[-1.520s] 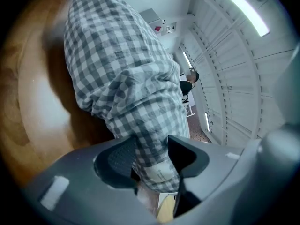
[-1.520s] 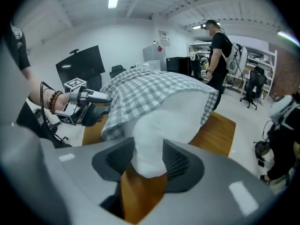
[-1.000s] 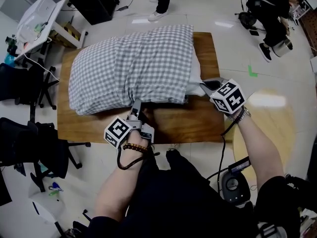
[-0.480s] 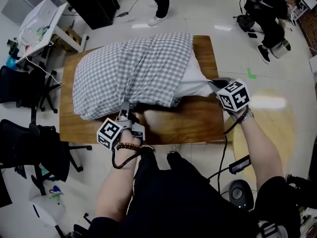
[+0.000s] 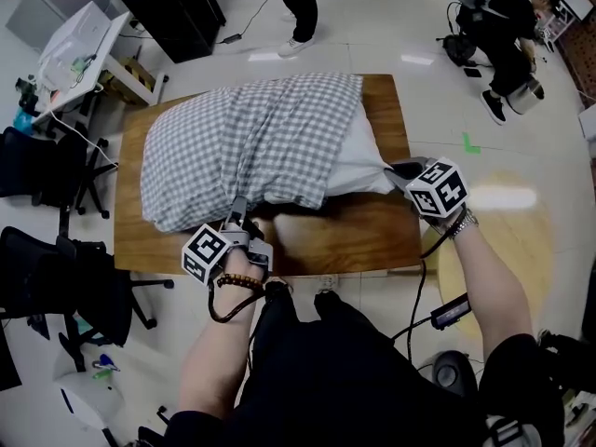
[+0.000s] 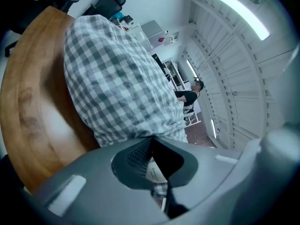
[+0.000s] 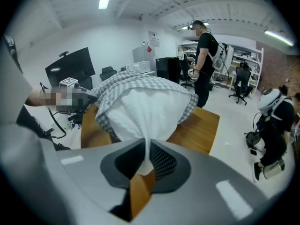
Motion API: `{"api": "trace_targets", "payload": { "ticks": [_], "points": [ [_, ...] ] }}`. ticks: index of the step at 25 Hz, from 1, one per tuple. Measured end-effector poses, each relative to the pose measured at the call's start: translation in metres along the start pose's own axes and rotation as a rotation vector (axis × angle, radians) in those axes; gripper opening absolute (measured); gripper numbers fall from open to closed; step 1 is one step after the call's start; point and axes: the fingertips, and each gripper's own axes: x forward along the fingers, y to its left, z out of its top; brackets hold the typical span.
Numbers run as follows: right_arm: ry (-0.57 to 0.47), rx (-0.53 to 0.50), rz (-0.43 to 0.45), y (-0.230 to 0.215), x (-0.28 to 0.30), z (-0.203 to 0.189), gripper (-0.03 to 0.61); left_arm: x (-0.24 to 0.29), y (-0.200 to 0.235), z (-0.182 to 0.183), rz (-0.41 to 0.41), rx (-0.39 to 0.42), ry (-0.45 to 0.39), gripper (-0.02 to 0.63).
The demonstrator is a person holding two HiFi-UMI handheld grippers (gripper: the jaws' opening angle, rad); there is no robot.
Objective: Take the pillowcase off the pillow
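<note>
Pulled further apart, our hands have bared more white pillow [image 5: 361, 161] at the right.
Head view: our left tongs [image 5: 238, 218] pinch the checked pillowcase [image 5: 247, 138] hem and our right tongs [image 5: 395, 169] the pillow corner, with the long axis left-right across the wooden tabletop [image 5: 358, 233]. Left gripper view: soft gingham clamped. Right gripper view: puffy white corner nipped tight.

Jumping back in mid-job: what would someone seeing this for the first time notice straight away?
First, the big grey-checked pillowcase bulging across the wooden table, with the white pillow poking out of its open right end. Next, the two-handed pull: the left gripper is clamped on the pillowcase's near edge, and the right gripper on a stretched-out corner of the pillow.
</note>
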Motion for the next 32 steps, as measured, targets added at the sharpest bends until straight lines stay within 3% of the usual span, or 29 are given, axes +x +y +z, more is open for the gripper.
{"api": "trace_targets", "payload": {
  "ticks": [3,6,14,25,32],
  "points": [
    [-0.012,-0.002,0.032,0.009,-0.012,0.003,0.084,-0.010,-0.015,-0.023,-0.016,0.028,0.091,0.016],
    [-0.038,-0.012,0.032,0.018,-0.033,-0.004,0.091,-0.029,-0.032,-0.049,-0.056,0.048,0.157,0.060],
    [-0.119,0.031,-0.002,0.017,-0.067,0.006,0.091,-0.053,-0.120,-0.058,-0.201,0.175,0.186,0.069],
    [-0.144,0.025,-0.075,0.053,-0.093,0.051,0.092,-0.067,-0.180,-0.027,-0.266,0.309,0.254,0.089],
    [-0.137,0.055,-0.121,0.078,-0.091,0.076,0.095,-0.068,-0.207,-0.011,-0.289,0.393,0.347,0.103]
  ]
}}
